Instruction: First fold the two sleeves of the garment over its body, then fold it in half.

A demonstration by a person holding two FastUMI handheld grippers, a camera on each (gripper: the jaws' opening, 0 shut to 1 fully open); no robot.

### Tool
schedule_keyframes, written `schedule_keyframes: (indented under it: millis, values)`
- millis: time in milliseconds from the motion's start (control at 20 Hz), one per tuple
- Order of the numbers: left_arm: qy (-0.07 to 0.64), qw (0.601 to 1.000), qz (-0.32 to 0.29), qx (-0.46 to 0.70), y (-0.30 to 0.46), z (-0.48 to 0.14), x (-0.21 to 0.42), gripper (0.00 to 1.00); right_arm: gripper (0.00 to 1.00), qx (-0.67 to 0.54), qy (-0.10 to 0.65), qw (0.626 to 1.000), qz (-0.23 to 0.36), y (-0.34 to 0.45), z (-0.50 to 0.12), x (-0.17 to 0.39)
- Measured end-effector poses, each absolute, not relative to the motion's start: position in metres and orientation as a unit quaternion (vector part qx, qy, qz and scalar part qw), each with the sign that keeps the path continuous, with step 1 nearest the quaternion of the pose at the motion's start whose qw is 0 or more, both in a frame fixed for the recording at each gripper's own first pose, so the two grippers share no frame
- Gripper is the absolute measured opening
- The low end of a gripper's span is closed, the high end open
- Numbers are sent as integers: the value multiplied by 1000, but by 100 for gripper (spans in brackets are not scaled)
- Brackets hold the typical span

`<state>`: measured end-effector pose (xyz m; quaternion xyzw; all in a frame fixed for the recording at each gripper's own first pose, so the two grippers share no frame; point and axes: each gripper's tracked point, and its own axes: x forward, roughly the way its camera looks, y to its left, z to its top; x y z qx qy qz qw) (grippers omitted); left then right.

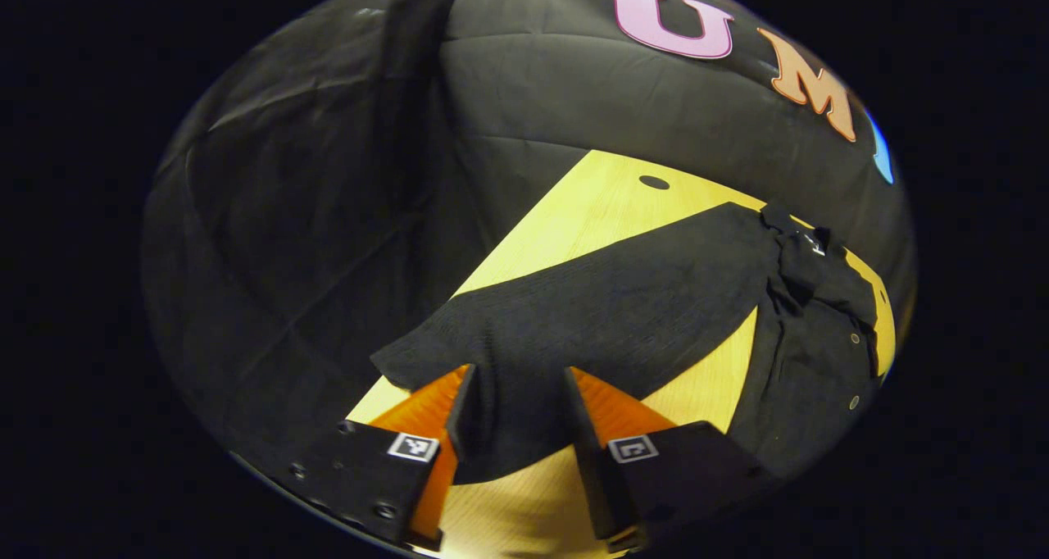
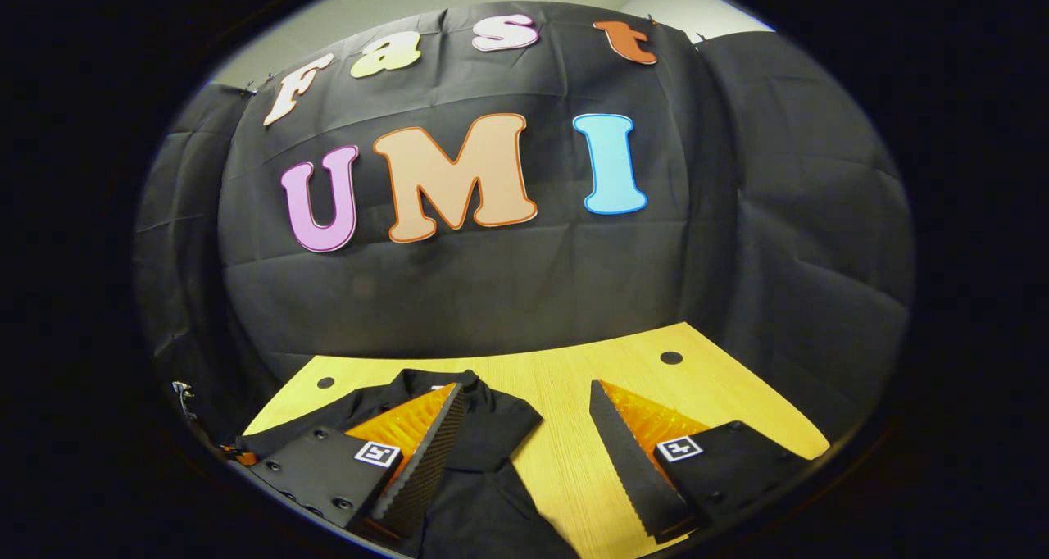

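Observation:
A black garment lies on the yellow wooden table. Its collar and buttoned front are at the right, and one sleeve stretches out toward the lower left. My left gripper is open, its fingers straddling the sleeve's end, with dark cloth lying between them. In the right gripper view the garment lies at the lower left. My right gripper stands open, its left finger over the cloth and its right finger over bare table.
The table has small round holes near its far edge, one also in the left gripper view. Black booth cloth hangs close behind the table and around its sides. Bare wood lies to the right of the garment.

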<state>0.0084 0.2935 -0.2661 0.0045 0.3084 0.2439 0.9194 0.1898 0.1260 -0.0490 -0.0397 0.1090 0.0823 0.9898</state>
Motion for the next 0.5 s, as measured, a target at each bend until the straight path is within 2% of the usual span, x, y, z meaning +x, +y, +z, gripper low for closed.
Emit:
schedule_keyframes:
  millis: [50, 100, 150, 250, 400, 500]
  values:
    - [305, 920, 246, 0, 292, -265, 10, 43, 97, -41, 112, 990, 78, 118, -53, 190]
    - [303, 920, 249, -5, 293, -267, 9, 37, 97, -43, 112, 990, 73, 113, -51, 190]
    - [298, 921, 251, -11, 291, -267, 11, 22, 97, -44, 109, 991, 68, 108, -49, 189]
    - [298, 922, 248, -12, 289, -266, 9, 7, 100, -40, 102, 992, 60, 100, -42, 186]
    - [305, 922, 241, 1, 292, -263, 7, 0, 94, -31, 97, 994, 49, 88, -40, 180]
    - [309, 923, 229, 6, 290, -260, 6, 0, 97, -34, 105, 993, 45, 81, -43, 176]
